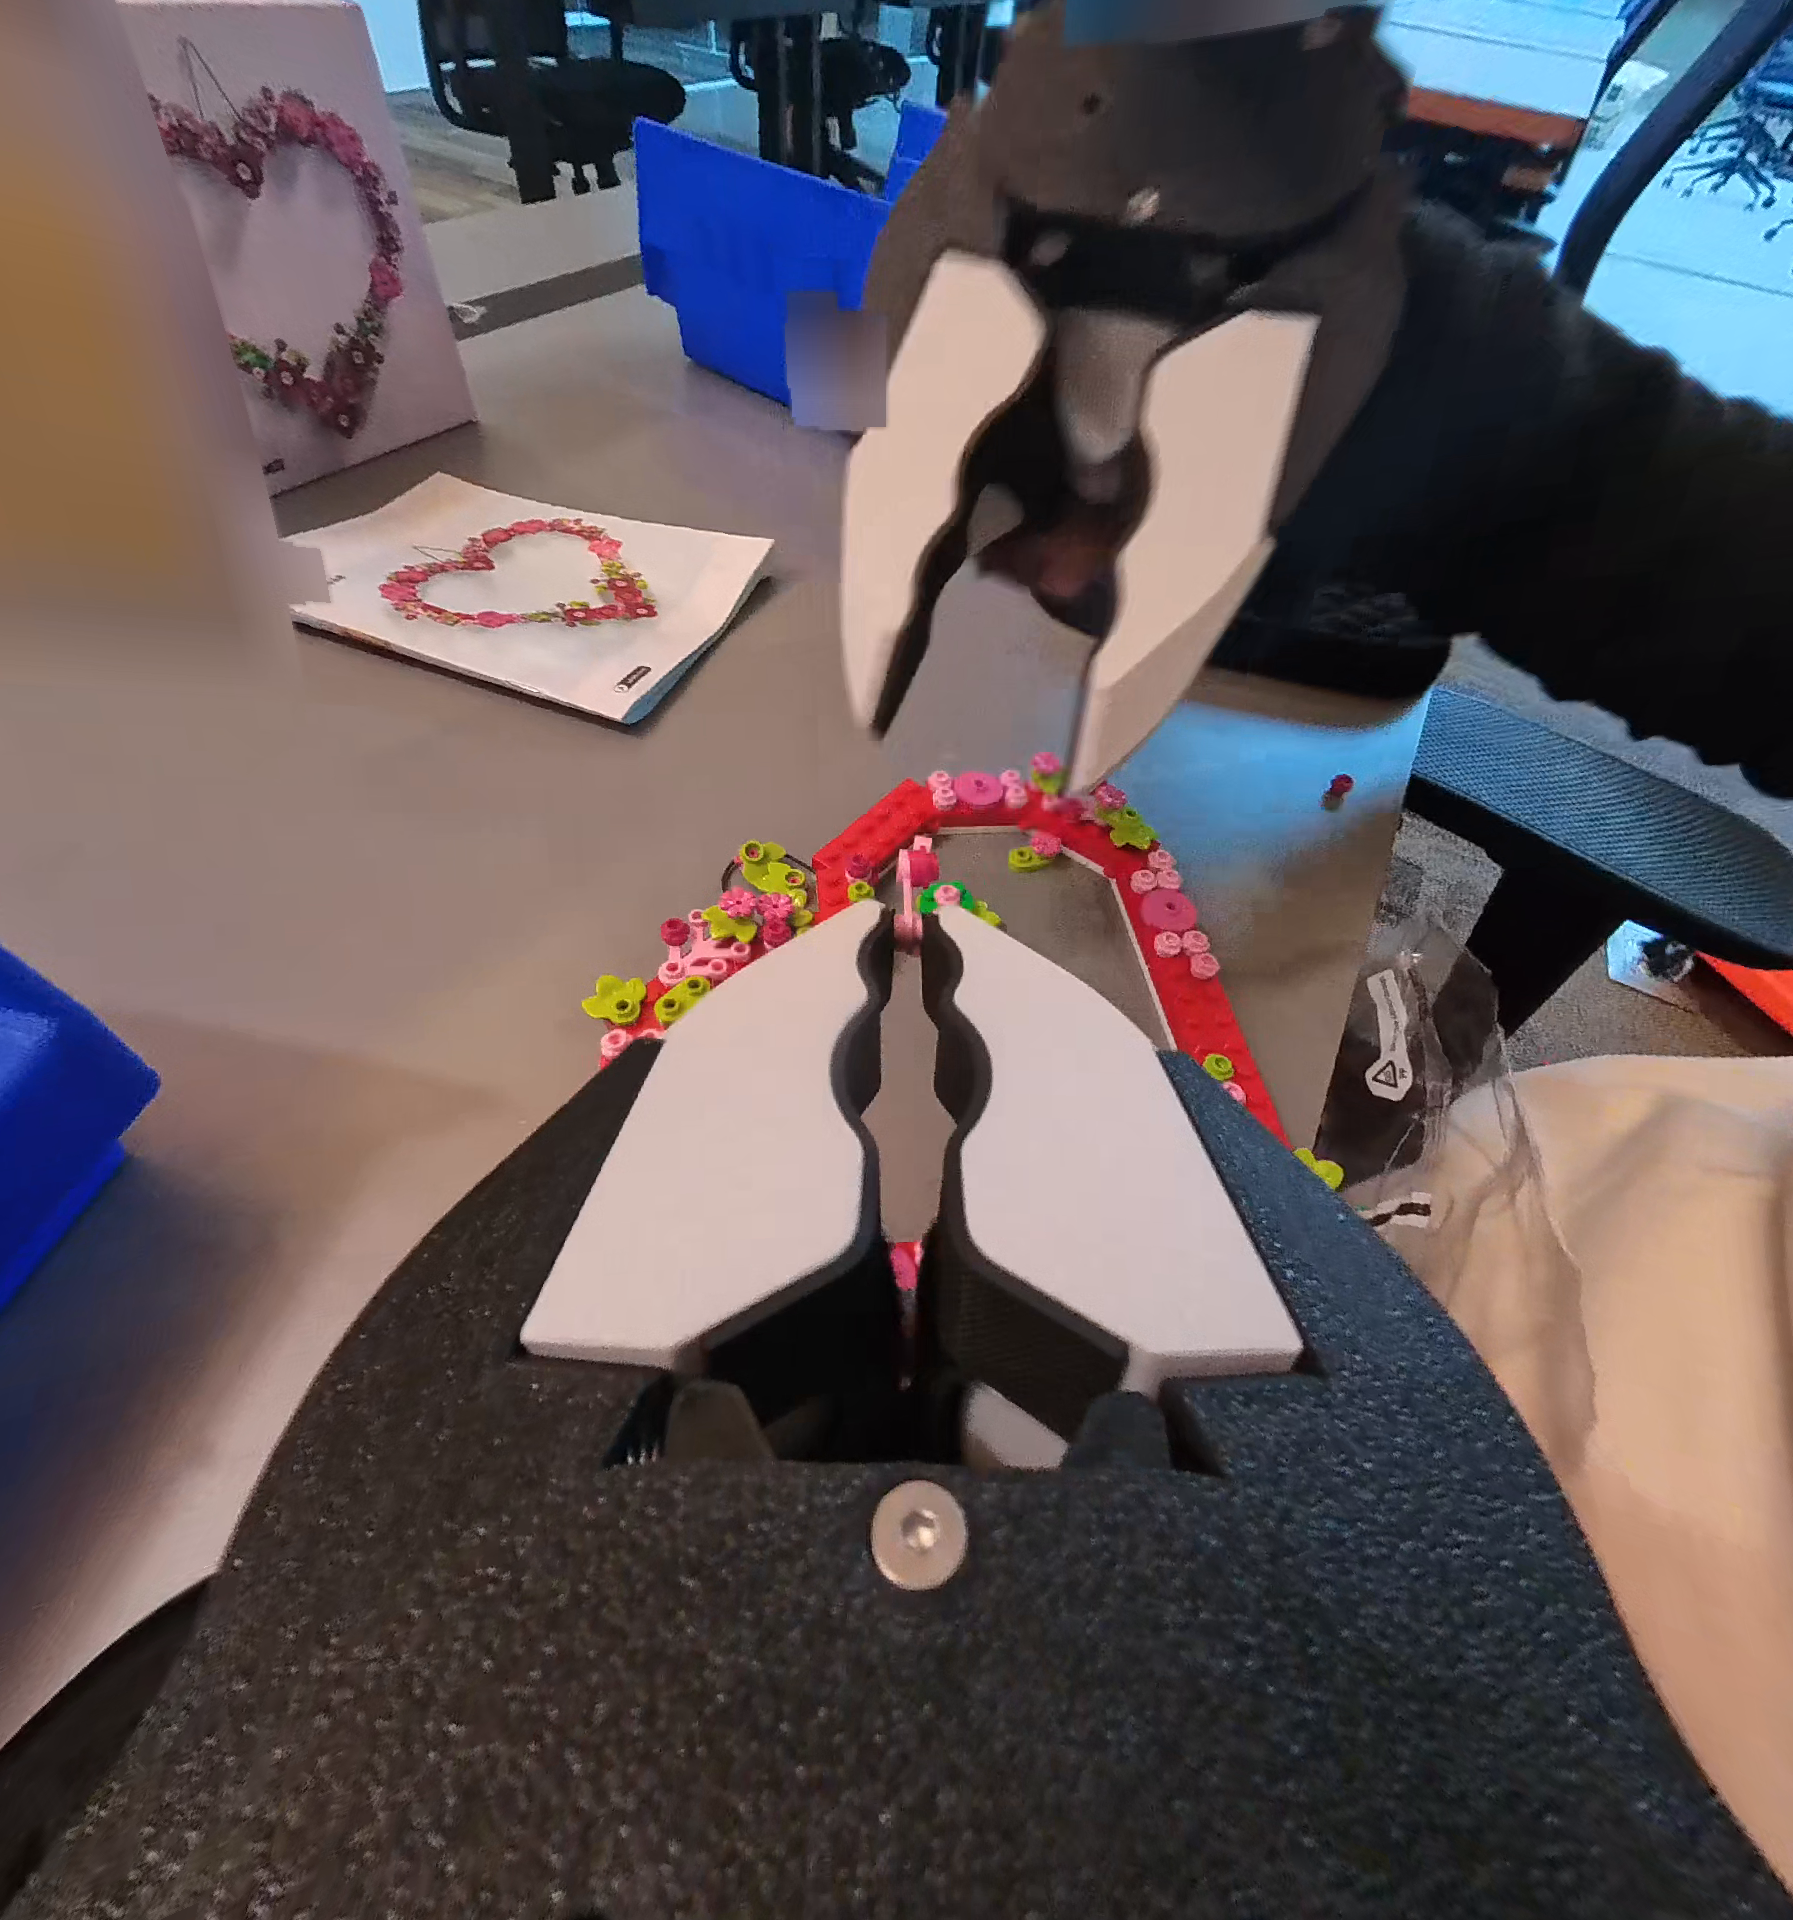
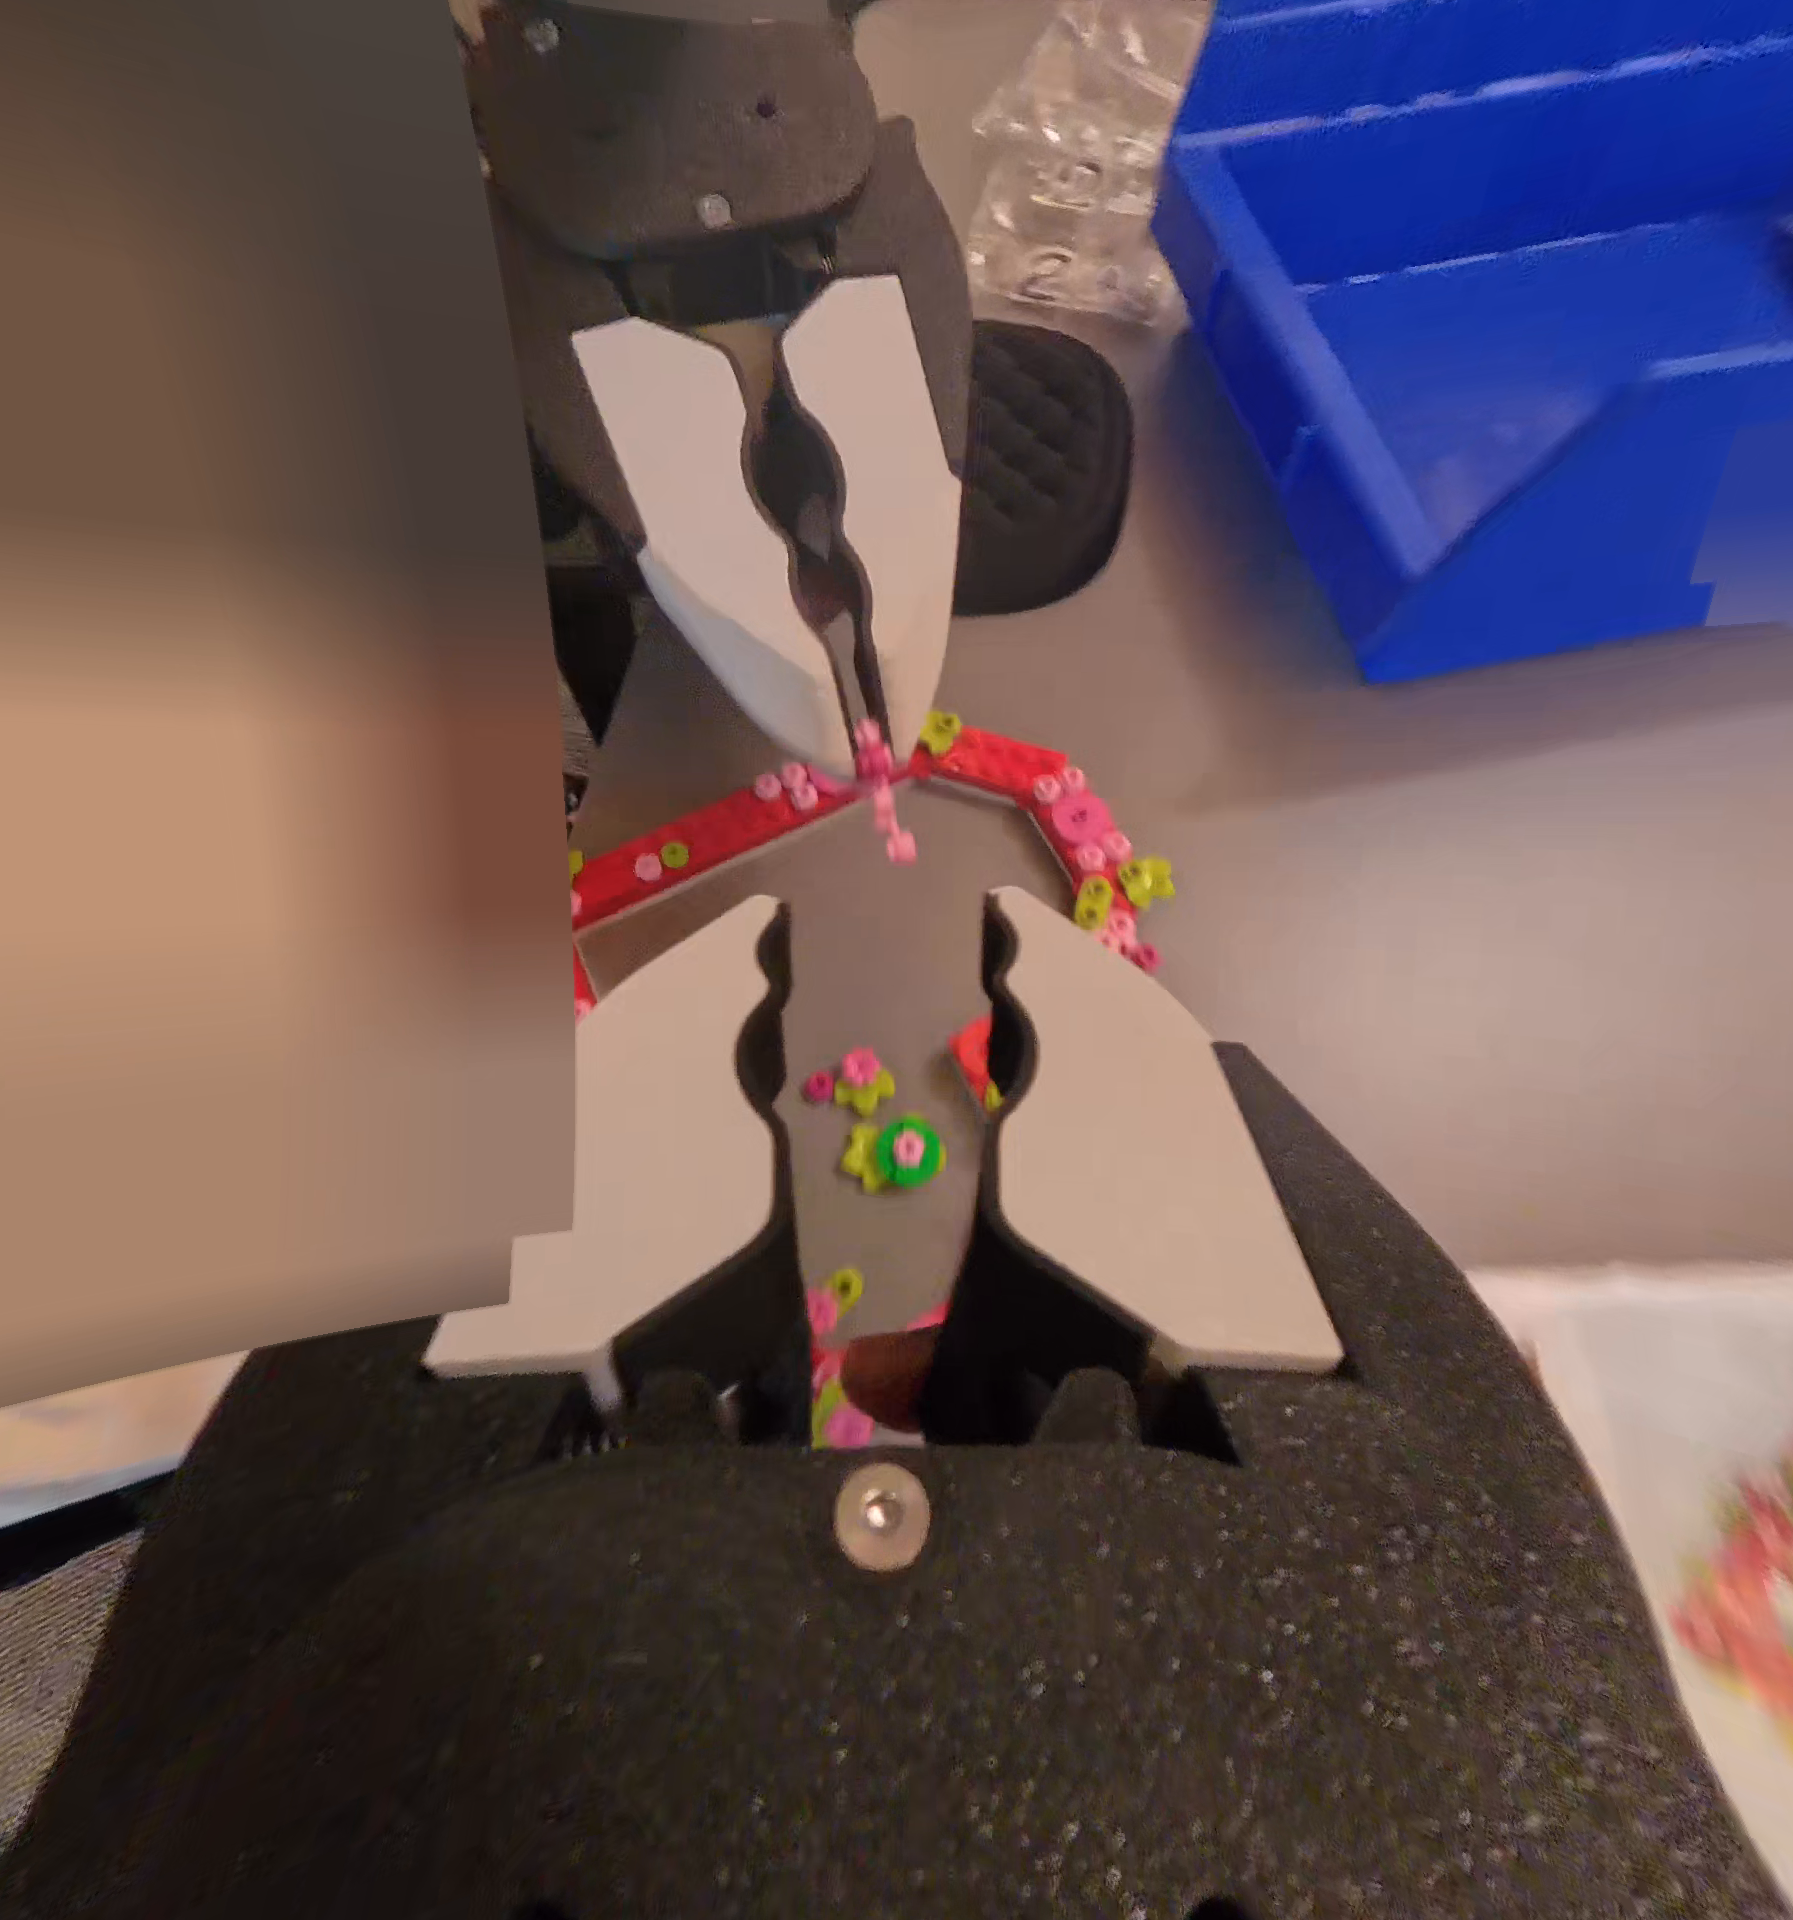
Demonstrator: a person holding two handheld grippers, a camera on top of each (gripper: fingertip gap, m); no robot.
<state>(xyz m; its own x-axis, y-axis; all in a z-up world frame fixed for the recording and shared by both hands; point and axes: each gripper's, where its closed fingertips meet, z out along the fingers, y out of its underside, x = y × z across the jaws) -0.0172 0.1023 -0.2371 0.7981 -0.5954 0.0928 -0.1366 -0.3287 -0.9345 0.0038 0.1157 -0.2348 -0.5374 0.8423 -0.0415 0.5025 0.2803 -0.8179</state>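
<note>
A red heart-shaped brick frame [image 1: 1198, 1013] with pink flowers and lime leaves lies on the grey table; it also shows in the right wrist view [image 2: 985, 764]. My left gripper [image 1: 907, 925] is shut on a small pink stem piece [image 1: 913, 873] held at the frame's notch; the right wrist view shows this gripper [image 2: 866, 743] and the piece [image 2: 879, 795] from the far side. My right gripper [image 2: 884, 909] is open and empty above the frame's inside, over a loose green and pink flower [image 2: 907, 1148]. In the left wrist view the right gripper [image 1: 980, 743] hovers just above the frame's far end.
An instruction booklet [image 1: 559, 592] and a picture box [image 1: 300, 260] lie at the back left. Blue bins stand behind [image 1: 746, 249] and at the left [image 1: 9, 1122]. A plastic bag [image 1: 1411, 1049] and a chair armrest [image 1: 1619, 821] are at the table's right edge. A small red piece [image 1: 1339, 790] lies loose.
</note>
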